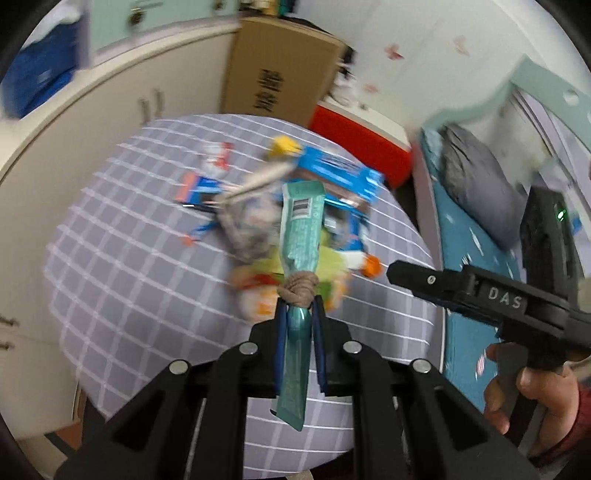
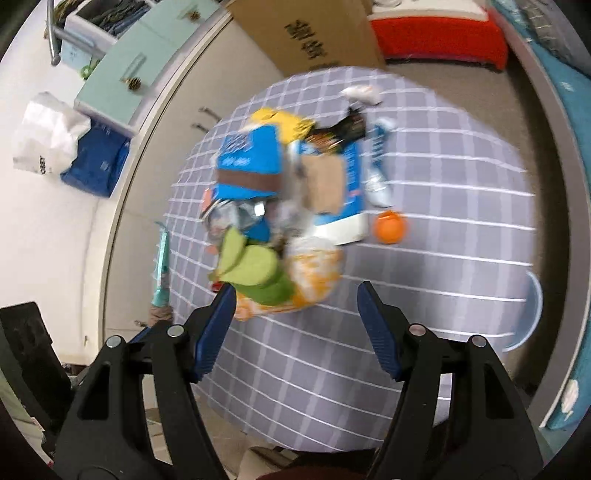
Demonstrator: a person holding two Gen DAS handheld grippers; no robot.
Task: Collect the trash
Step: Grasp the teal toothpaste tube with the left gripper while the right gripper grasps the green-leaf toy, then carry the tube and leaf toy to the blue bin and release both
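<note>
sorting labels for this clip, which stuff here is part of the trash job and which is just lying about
Part of the job:
- teal wrapper, clamped in the left gripper
- wrapper pile on the table
- orange cap
- right gripper, open

Just lying about:
- cardboard box
- red box
- cabinets

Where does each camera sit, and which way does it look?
Left wrist: sits behind the left tongs, looks down at the table; they are shut on a teal wrapper. The right tongs and the person's hand show too.
Right wrist: sits behind the open right tongs, looks down at the trash pile.
Both show the table, pile, wrapper and cardboard box.
</note>
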